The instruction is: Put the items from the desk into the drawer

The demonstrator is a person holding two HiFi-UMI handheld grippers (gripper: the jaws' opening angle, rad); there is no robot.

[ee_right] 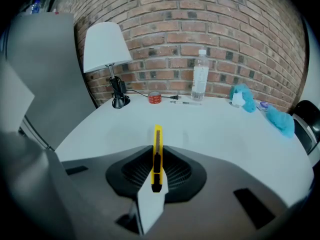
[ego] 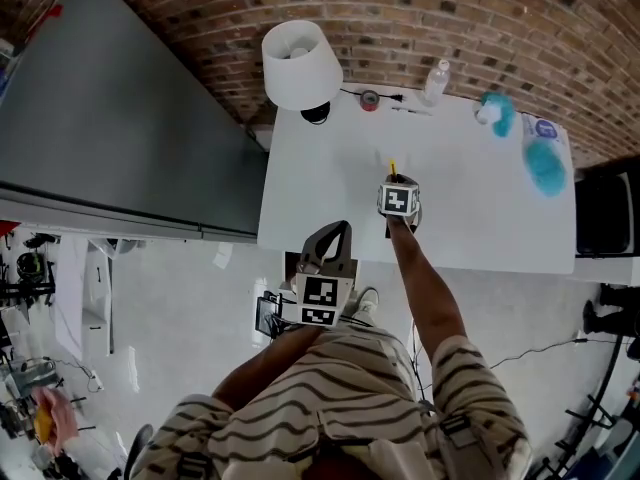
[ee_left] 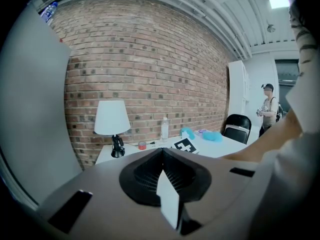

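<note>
One yellow utility knife [ee_right: 157, 134] sits clamped in my right claw [ee_right: 157, 156]. Its long axis runs straight along the line the claw points, black slider back in the grip and yellow tip sticking out ahead toward the brick wall [ee_right: 200, 19], over the white surface [ee_right: 225, 134]. Beyond that claw I count one lamp [ee_right: 102, 46] ahead to the left, one red tape roll [ee_right: 155, 98] and one clear bottle [ee_right: 200, 81] ahead, and two blue fluffy bundles [ee_right: 245, 96] [ee_right: 280, 120] ahead to the right. My left claw [ee_left: 162, 151] is pressed together on nothing, back behind the right one.
</note>
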